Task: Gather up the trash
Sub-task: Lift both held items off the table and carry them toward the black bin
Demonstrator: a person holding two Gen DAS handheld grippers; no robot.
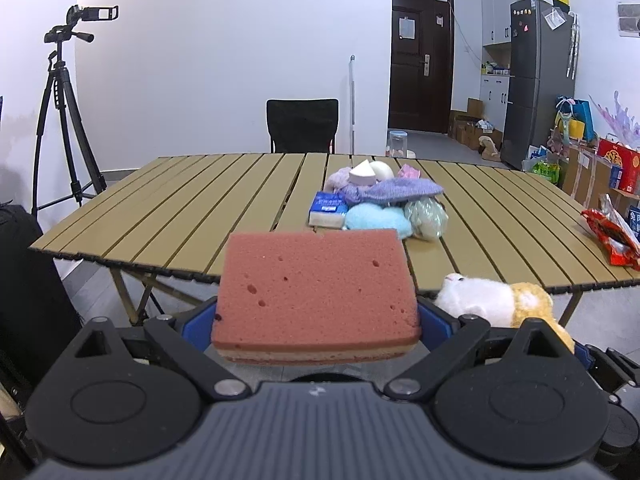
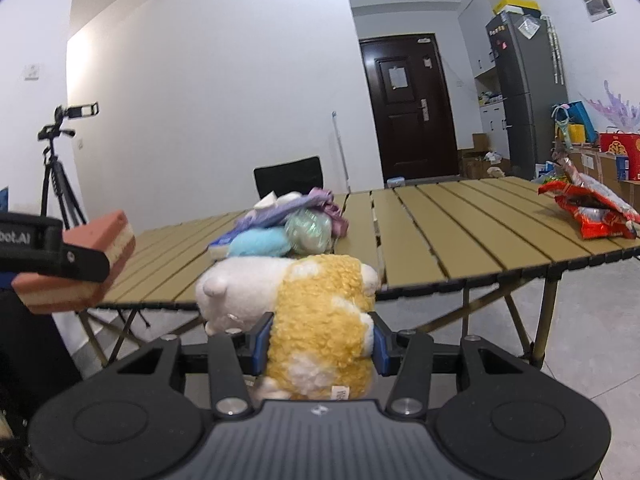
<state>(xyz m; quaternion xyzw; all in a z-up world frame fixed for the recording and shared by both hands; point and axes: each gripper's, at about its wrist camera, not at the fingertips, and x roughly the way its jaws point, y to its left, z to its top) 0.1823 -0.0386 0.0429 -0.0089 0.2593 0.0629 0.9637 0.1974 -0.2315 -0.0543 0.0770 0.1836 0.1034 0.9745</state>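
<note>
My left gripper (image 1: 318, 320) is shut on a pink sponge (image 1: 316, 288) with a beige underside, held off the near edge of the slatted table (image 1: 180, 208). The sponge also shows in the right wrist view (image 2: 92, 256) at the left. My right gripper (image 2: 320, 344) is shut on a white and yellow plush toy (image 2: 320, 320), held in front of the table's near edge; the plush also shows in the left wrist view (image 1: 496, 300). A pile of soft items (image 1: 380, 204) with a blue tissue pack (image 1: 328, 208) lies mid-table. A red snack wrapper (image 2: 588, 212) lies at the table's right.
A black chair (image 1: 303, 124) stands behind the table. A camera tripod (image 1: 64, 112) stands at the left. A grey fridge (image 1: 540, 80), boxes and bags line the right wall. A dark door (image 1: 420, 60) is at the back.
</note>
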